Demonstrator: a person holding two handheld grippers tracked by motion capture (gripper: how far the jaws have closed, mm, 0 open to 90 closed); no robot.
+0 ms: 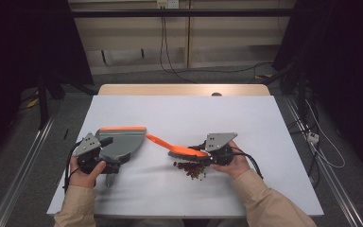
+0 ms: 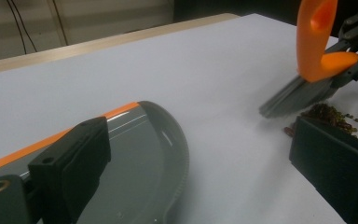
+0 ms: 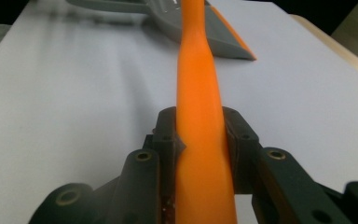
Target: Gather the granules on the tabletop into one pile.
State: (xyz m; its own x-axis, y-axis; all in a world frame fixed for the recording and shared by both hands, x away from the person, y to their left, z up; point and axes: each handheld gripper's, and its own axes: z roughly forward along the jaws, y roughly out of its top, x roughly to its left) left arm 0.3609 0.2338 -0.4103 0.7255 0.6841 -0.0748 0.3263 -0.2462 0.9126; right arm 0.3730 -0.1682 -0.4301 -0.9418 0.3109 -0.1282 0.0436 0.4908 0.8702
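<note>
A grey dustpan [image 1: 123, 144] with an orange front lip lies on the white table at the left. My left gripper [image 1: 109, 153] sits at the pan's rear, held by a hand. In the left gripper view my left gripper [image 2: 200, 135] has its jaws wide apart: one over the dustpan [image 2: 140, 163], the other off its rim, over the table. My right gripper [image 1: 203, 152] is shut on the orange handle of a brush [image 1: 170, 145], whose grey bristles [image 2: 298, 95] touch the table beside a pile of dark red beans [image 1: 191, 169]. The right gripper [image 3: 200, 116] clamps the handle [image 3: 198, 84], which points toward the dustpan [image 3: 214, 32].
The white sheet [image 1: 179, 113] covers most of the table, with a wooden strip [image 1: 184, 90] at its far edge. A stretch of bare sheet separates the beans [image 2: 328, 114] from the pan's rim. Cables run over the floor beyond and to the right of the table.
</note>
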